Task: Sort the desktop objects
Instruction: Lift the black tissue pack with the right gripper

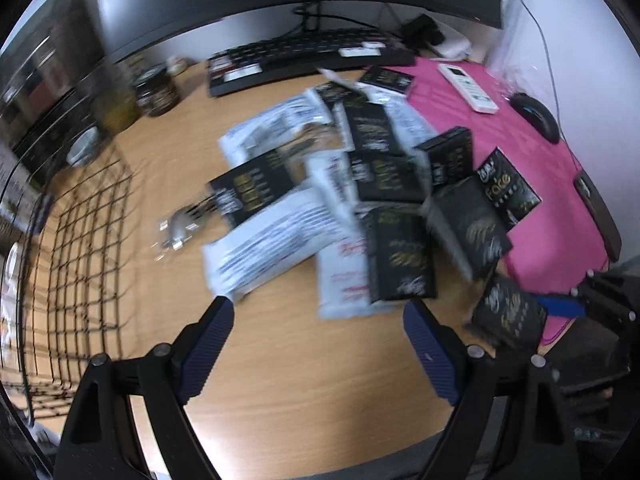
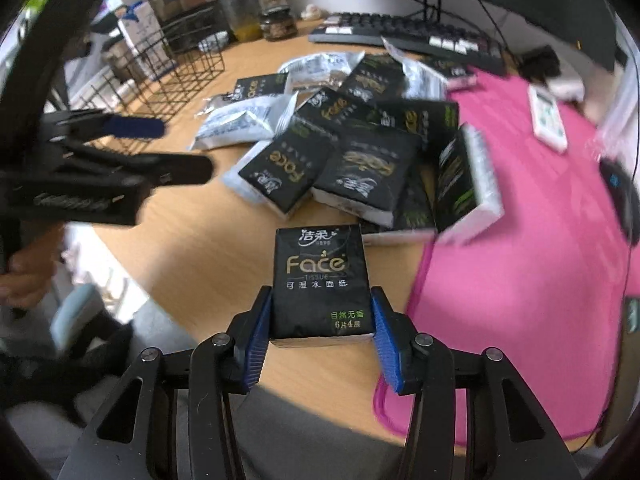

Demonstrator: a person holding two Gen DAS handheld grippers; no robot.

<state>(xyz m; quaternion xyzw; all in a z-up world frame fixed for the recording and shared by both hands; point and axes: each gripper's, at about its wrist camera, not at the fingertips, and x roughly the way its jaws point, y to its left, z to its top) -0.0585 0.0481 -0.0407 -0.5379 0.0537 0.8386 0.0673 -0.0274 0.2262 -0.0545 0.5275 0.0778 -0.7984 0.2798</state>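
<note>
Right now your right gripper [image 2: 320, 328] clamps 1 black tissue pack [image 2: 321, 280] between its ribbed blue pads; it reads "Face TISSUE" in gold, w/ white and green Chinese text. Beyond it lies the pile of glossy packs [image 2: 352, 152] on the wood desk [image 2: 200, 248]. Your left gripper [image 1: 318, 320] gapes wide, nothing between.

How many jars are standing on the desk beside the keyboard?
2. A dark-filled jar stands just left of the keyboard; a yellow-filled jar stands left of it. More may hide behind the wire basket.
</note>
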